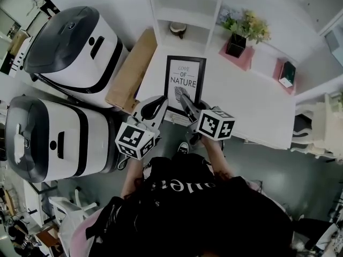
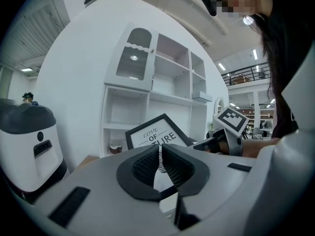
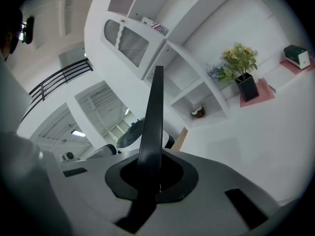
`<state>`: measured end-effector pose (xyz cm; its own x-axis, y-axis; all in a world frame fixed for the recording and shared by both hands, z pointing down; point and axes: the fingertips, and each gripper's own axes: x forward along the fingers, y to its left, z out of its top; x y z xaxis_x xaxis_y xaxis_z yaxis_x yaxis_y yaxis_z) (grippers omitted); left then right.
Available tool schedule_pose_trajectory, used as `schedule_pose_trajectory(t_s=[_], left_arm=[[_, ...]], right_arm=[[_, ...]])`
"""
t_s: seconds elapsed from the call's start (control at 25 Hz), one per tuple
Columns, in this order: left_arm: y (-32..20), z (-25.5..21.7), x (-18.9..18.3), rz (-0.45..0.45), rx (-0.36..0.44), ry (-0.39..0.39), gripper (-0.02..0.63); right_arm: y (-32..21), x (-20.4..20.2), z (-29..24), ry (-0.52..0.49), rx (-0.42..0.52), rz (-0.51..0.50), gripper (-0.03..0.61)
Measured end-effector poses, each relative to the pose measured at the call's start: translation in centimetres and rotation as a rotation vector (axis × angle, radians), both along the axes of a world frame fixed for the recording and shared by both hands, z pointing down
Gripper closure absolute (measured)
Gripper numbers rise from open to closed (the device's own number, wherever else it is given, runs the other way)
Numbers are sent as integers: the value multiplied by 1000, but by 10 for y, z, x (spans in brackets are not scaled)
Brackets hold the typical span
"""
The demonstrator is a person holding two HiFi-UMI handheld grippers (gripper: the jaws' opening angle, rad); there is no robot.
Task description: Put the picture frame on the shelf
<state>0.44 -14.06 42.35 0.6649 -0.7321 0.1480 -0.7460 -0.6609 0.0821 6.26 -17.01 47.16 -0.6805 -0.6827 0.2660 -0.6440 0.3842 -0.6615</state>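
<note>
The picture frame (image 1: 185,82) hangs over the left end of the white desk (image 1: 244,103), just in front of the white shelf (image 1: 185,12). It is in portrait format. In the head view its long axis runs away from the person towards the shelf, with the top edge nearest the shelf and the printed face turned up to the camera, so "LOVE OF NATURE" reads upright.

The right hand-held gripper (image 1: 186,99) is clamped on the frame's lower right part. Its own view meets the frame edge-on: only a thin black bar rises from between the jaws, and none of the print shows. That view also shows the potted plant (image 3: 238,65) on the desk.

The left hand-held gripper (image 2: 160,161) has its jaws drawn together by the frame's lower left corner. Whether they pinch the frame cannot be told. Its view looks across the tilted face, with the lettering just above the pads and the rest hidden behind them.
</note>
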Motion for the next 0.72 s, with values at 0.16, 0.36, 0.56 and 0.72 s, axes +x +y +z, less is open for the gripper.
schedule_pose_trajectory(t_s=[0.16, 0.36, 0.56, 0.72], left_arm=[[-11, -1, 3, -1, 0, -3, 584], [-23, -4, 3, -2, 4, -21, 584], [-40, -3, 3, 15, 2, -16, 584], [-60, -4, 4, 55, 14, -10, 584]], right_arm=[[-13, 3, 1, -7, -5, 1, 525], [-25, 7, -1, -18, -5, 13, 525], [-41, 8, -3, -16, -9, 32, 525], [-59, 8, -6, -16, -3, 57, 525]])
